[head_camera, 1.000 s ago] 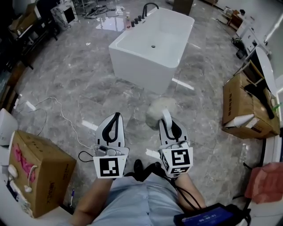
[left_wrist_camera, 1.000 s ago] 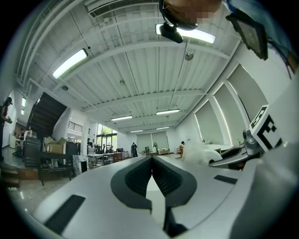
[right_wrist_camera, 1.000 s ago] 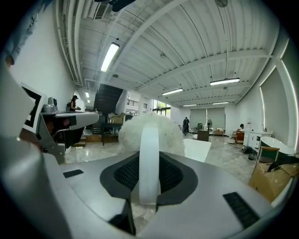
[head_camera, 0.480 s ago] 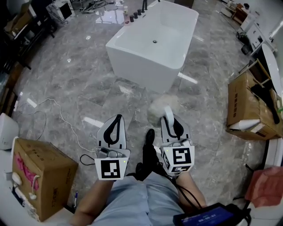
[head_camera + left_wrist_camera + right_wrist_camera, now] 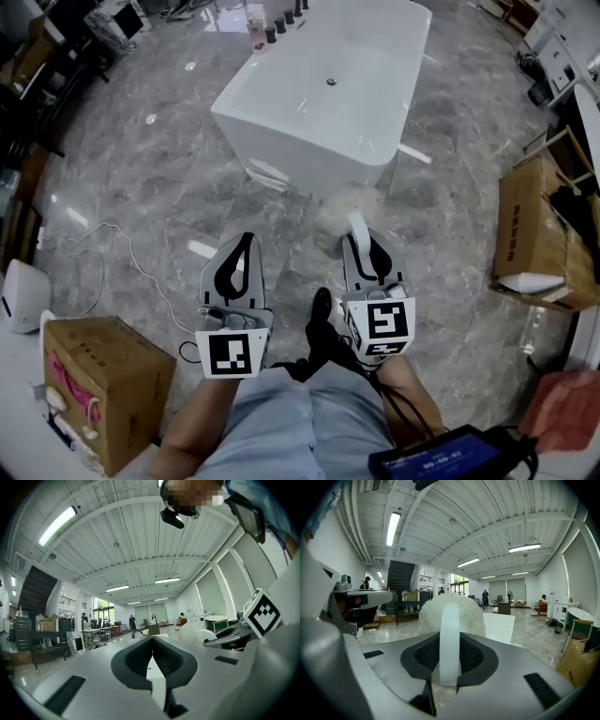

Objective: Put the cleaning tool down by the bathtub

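Observation:
My right gripper (image 5: 357,231) (image 5: 450,644) is shut on the white handle (image 5: 450,639) of the cleaning tool, a fluffy white duster whose head (image 5: 343,208) (image 5: 449,612) sticks out past the jaws, over the floor just in front of the bathtub. The white bathtub (image 5: 323,84) (image 5: 498,626) stands ahead on the grey marble floor. My left gripper (image 5: 241,251) (image 5: 151,651) is level with the right one, to its left. Its jaws are shut with nothing between them.
Cardboard boxes stand at the lower left (image 5: 103,384) and at the right (image 5: 544,234). A white cable (image 5: 131,253) trails across the floor on the left. Bottles (image 5: 272,28) and a black tap sit at the tub's far end. My shoe (image 5: 322,314) shows between the grippers.
The bathtub has drawn closer to me and fills more of the head view. Both grippers keep their pose, the duster still held in the right one. My shoe has stepped forward.

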Tool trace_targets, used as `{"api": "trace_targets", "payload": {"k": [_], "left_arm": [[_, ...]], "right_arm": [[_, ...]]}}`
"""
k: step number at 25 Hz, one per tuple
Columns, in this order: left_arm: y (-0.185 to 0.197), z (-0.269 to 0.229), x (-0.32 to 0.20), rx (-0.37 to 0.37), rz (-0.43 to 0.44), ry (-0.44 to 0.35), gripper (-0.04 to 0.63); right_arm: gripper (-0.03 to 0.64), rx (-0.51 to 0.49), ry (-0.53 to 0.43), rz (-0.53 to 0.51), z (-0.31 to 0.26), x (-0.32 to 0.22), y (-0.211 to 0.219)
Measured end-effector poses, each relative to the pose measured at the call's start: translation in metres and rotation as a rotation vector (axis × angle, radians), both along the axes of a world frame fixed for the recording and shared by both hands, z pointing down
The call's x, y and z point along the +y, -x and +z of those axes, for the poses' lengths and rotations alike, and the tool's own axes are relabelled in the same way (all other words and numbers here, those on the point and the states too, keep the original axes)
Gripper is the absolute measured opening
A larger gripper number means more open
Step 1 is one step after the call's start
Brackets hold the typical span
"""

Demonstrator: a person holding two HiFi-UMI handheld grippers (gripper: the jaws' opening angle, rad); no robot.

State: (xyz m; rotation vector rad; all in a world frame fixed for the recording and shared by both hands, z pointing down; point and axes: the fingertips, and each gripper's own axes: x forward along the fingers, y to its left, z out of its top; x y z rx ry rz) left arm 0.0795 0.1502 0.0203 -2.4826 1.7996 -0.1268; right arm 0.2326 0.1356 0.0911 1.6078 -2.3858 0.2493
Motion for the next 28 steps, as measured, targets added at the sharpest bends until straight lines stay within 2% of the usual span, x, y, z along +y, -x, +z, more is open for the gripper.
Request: {"api": "trace_targets", "payload": {"k": [5,12,21,28], "left_arm": [[-0.007,-0.015,-0.058,-0.012,-0.024,-0.018,0.017],[-0.001,-0.031,-0.095,-0.007,-0.054,-0.05,0.017],[0.044,-0.016,-0.147,0.029,-0.084,-0.053,0.017],[0.1,-0.014,-0.206,0.053,-0.104,-0.047,0.017]], "right_arm": [[0.095,-0.014,-0.029,-0.015,-0.016,-0.062,-0.008],[0.095,-0.013,-0.047,-0.041,-0.029,-0.107,-0.001],[0.095,0.026,-0.047,-0.087,-0.018,-0.16,0.05],[0.095,0.062,-0.025,-0.117,-0.011,-0.215,0.104]]}}
